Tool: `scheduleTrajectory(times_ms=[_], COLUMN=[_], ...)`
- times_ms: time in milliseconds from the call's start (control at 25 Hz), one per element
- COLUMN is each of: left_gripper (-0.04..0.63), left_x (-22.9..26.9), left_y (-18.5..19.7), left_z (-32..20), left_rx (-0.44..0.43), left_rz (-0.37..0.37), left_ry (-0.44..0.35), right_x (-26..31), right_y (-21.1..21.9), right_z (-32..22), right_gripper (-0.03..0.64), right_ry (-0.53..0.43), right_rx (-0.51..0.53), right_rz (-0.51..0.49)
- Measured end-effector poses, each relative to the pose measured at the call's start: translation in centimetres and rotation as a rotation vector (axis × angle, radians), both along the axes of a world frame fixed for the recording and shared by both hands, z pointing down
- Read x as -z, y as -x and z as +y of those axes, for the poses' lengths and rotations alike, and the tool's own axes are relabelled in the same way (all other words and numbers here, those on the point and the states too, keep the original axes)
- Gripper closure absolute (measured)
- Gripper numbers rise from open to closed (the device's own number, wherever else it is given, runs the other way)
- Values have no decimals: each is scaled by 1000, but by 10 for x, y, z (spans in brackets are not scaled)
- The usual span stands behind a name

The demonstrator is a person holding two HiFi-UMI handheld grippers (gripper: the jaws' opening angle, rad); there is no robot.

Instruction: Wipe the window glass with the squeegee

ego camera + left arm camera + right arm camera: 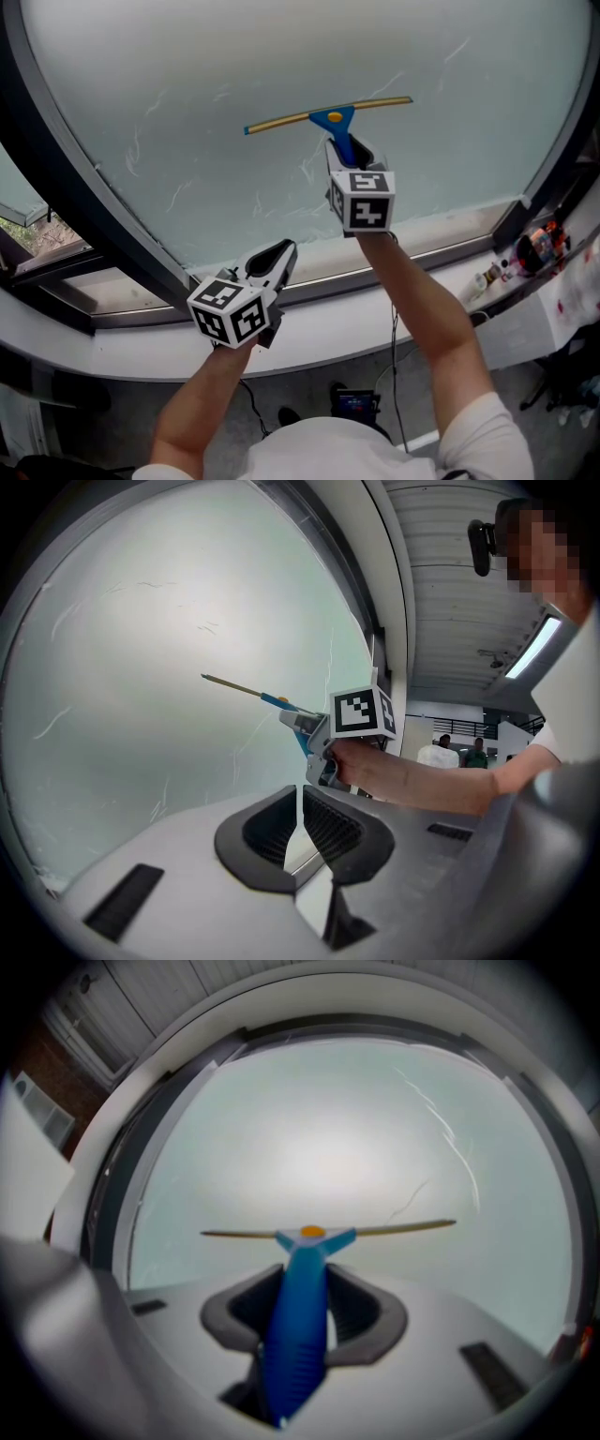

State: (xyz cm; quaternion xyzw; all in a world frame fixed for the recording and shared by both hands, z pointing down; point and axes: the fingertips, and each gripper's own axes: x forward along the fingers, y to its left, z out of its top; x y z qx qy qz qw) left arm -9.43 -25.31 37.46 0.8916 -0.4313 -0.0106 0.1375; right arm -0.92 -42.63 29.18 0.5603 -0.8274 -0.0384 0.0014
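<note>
Head view: the pale frosted window glass (234, 66) spreads wide between dark curved frame bars (75, 187), with a white sill (403, 314) below (small clutter at its right end), and the blue-handled squeegee with a brass-coloured blade (330, 114) lies across mid-pane. Left gripper view: the left gripper (300, 808) is all but closed, empty. Right gripper view: the right gripper (305, 1312) clamps the blue handle, blade level

The squeegee (330, 116) lies level against the window glass (281, 56), near its middle. Its handle runs down between the jaws of the right tool (349, 150). The left tool (272, 258) sits lower and further left, well apart from the squeegee, before the bottom edge of the glass. The window sill (309, 333) runs beneath both, and the frame (84, 187) slants at the left.
</note>
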Motion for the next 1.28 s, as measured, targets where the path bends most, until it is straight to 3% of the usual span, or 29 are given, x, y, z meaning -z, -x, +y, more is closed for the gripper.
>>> scheduleTrajectory(times_ms=[1280], left_gripper=[549], left_x=[-53], left_y=[-8], left_z=[-12], left_rx=[-15], left_rz=[-6], left_ry=[101], right_x=[-88], right_y=[1], right_z=[4], right_gripper=[468], right_ry=[61], right_rx=[17], right_rz=[18])
